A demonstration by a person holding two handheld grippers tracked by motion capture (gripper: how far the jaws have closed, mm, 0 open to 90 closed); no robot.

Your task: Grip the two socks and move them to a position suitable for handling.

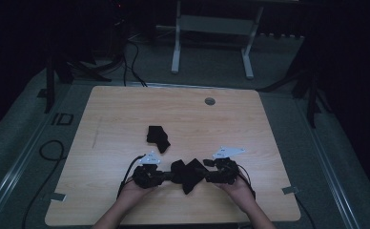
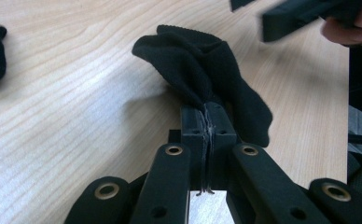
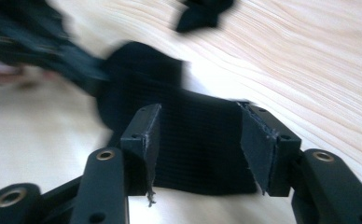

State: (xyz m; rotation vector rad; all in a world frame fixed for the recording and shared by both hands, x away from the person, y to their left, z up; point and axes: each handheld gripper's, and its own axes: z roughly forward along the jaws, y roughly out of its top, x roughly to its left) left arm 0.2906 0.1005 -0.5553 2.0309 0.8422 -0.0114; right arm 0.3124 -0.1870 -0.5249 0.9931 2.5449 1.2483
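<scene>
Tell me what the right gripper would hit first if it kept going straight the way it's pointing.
Most likely the black sock lying between its open jaws; beyond that, the left gripper pinching the sock's far end. Depth is blurred, so that's a best guess.

high view dim; gripper views bright, right one motion-blurred.

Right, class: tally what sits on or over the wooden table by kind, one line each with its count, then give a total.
Black socks: 2, one held between the grippers, one lying alone farther back
Hand-held grippers: 2, left gripper and right gripper
Total: 4
</scene>
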